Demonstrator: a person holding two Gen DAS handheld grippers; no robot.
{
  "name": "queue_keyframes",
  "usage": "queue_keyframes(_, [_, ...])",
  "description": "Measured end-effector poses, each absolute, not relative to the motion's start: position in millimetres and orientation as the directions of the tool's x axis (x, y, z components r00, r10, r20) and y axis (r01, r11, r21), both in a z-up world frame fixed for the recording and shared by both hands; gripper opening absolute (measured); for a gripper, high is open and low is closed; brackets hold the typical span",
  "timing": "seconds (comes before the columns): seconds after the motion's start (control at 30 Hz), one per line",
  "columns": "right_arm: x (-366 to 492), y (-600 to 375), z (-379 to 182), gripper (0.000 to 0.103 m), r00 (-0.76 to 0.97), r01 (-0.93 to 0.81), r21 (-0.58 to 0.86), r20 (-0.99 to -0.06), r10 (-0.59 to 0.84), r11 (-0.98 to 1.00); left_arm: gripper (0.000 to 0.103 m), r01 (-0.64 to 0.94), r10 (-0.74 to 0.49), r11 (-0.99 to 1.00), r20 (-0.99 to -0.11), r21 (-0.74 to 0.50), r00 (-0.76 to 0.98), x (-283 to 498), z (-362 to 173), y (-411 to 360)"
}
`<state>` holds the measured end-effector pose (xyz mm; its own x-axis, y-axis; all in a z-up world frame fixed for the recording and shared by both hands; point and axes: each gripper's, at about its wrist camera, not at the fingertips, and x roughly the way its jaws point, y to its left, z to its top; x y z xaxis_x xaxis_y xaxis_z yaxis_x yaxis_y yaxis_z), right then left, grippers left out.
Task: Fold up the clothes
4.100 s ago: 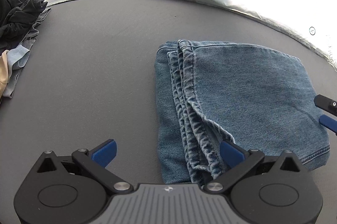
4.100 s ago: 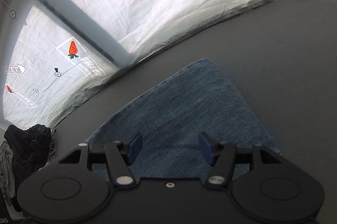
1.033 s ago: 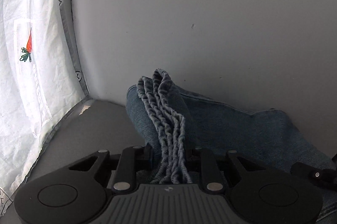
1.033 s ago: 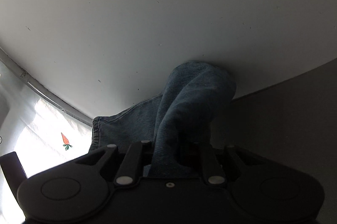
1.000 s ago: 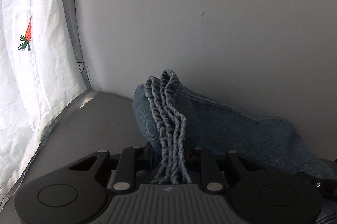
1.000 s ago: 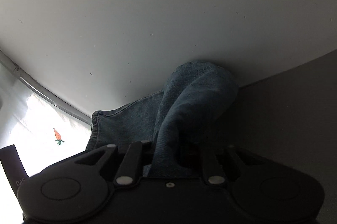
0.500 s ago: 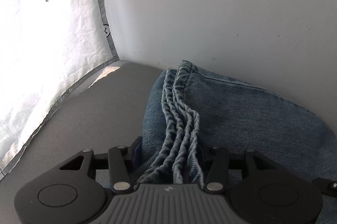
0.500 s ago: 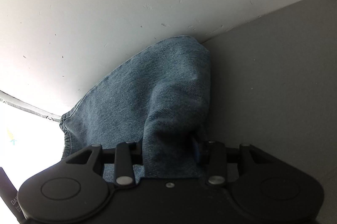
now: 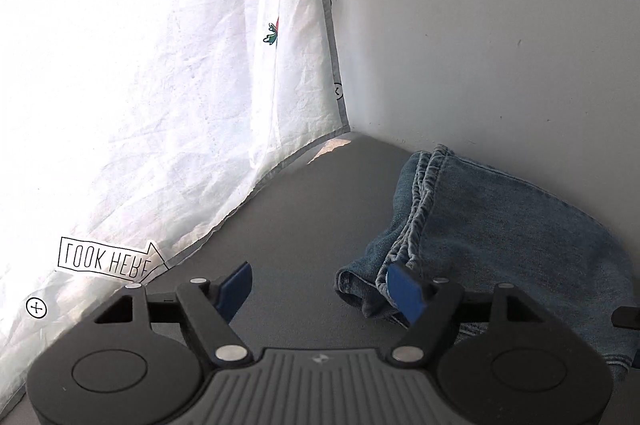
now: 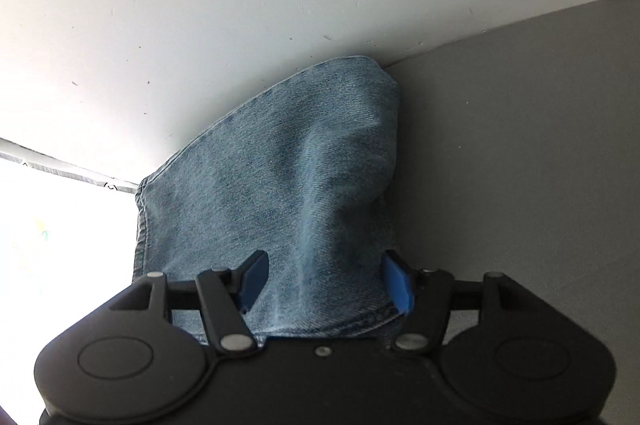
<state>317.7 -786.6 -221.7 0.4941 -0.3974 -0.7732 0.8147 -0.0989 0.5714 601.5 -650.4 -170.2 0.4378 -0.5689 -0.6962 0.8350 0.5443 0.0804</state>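
The folded blue jeans (image 9: 492, 225) lie on the grey table (image 9: 288, 221), pushed against the white wall at the back right corner; their stacked hem edges face left. My left gripper (image 9: 324, 289) is open and empty, just left of the jeans' near corner, its right pad beside the hems. In the right wrist view the jeans (image 10: 288, 165) lie flat against the wall. My right gripper (image 10: 326, 279) is open, its blue pads on either side of a raised ridge of denim without pinching it.
A white fabric sheet (image 9: 160, 85) with a "LOOK HERE" arrow (image 9: 106, 260) hangs along the table's left side and meets the white wall (image 9: 500, 25) at the corner. Bare grey table (image 10: 528, 153) lies right of the jeans.
Both grippers have opened and let go of the jeans, which now rest on the table by the wall. The left gripper has drawn back and to the left.
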Motion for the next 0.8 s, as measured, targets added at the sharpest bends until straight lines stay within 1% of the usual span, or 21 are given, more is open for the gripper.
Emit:
queue_keyframes(0.1, [327.8, -759.6, -197.4, 0.072, 0.514, 0.833, 0.553, -0.756, -0.406, 0.025, 0.076, 0.779, -0.540, 0.618, -0.664, 0.106, 0.517, 588.6, -139.7, -590.3])
queue_keyframes(0.13, [329.9, -748.8, -189.7, 0.073, 0.529, 0.830, 0.554, -0.746, -0.406, 0.063, 0.076, 0.756, -0.529, 0.646, -0.652, 0.105, 0.543, 582.8, -130.4, -569.2])
queue_keyframes(0.23, [341.4, -711.0, -169.6, 0.080, 0.593, 0.803, 0.560, -0.713, -0.375, 0.206, 0.081, 0.678, -0.489, 0.729, -0.622, 0.093, 0.612, 562.4, -107.4, -503.0])
queue_keyframes(0.27, [347.1, -697.7, -162.9, 0.081, 0.610, 0.792, 0.554, -0.704, -0.364, 0.256, 0.082, 0.645, -0.471, 0.759, -0.611, 0.087, 0.637, 554.0, -98.9, -476.9])
queue_keyframes(0.33, [352.6, -663.9, -145.7, 0.085, 0.634, 0.770, 0.515, -0.683, -0.363, 0.377, 0.083, 0.579, -0.432, 0.811, -0.583, 0.082, 0.688, 537.4, -85.3, -423.0])
queue_keyframes(0.4, [351.6, -628.7, -128.0, 0.091, 0.666, 0.731, 0.476, -0.654, -0.359, 0.489, 0.085, 0.506, -0.381, 0.859, -0.558, 0.082, 0.737, 518.2, -73.6, -367.4])
queue_keyframes(0.47, [346.3, -587.9, -110.7, 0.093, 0.710, 0.670, 0.439, -0.615, -0.344, 0.599, 0.089, 0.432, -0.328, 0.899, -0.544, 0.071, 0.772, 492.0, -65.3, -316.6])
queue_keyframes(0.5, [345.3, -564.8, -102.1, 0.096, 0.736, 0.629, 0.417, -0.591, -0.331, 0.656, 0.090, 0.394, -0.301, 0.917, -0.537, 0.065, 0.788, 478.9, -61.1, -291.2])
queue_keyframes(0.53, [342.5, -544.3, -94.0, 0.102, 0.760, 0.590, 0.393, -0.565, -0.321, 0.705, 0.092, 0.370, -0.284, 0.927, -0.532, 0.061, 0.798, 468.1, -60.6, -275.7])
queue_keyframes(0.6, [336.8, -504.7, -80.3, 0.102, 0.805, 0.514, 0.344, -0.511, -0.303, 0.785, 0.096, 0.309, -0.231, 0.949, -0.521, 0.067, 0.822, 434.7, -56.5, -227.6])
queue_keyframes(0.67, [325.9, -464.2, -70.1, 0.102, 0.843, 0.448, 0.298, -0.455, -0.288, 0.843, 0.102, 0.264, -0.183, 0.960, -0.508, 0.091, 0.842, 407.6, -56.3, -198.9])
queue_keyframes(0.73, [314.2, -426.7, -63.4, 0.102, 0.879, 0.370, 0.267, -0.409, -0.243, 0.890, 0.103, 0.207, -0.134, 0.973, -0.487, 0.100, 0.863, 372.3, -54.3, -164.3])
queue_keyframes(0.8, [299.7, -391.1, -58.2, 0.103, 0.906, 0.307, 0.238, -0.370, -0.206, 0.921, 0.103, 0.177, -0.123, 0.981, -0.464, 0.076, 0.877, 343.7, -50.5, -133.8])
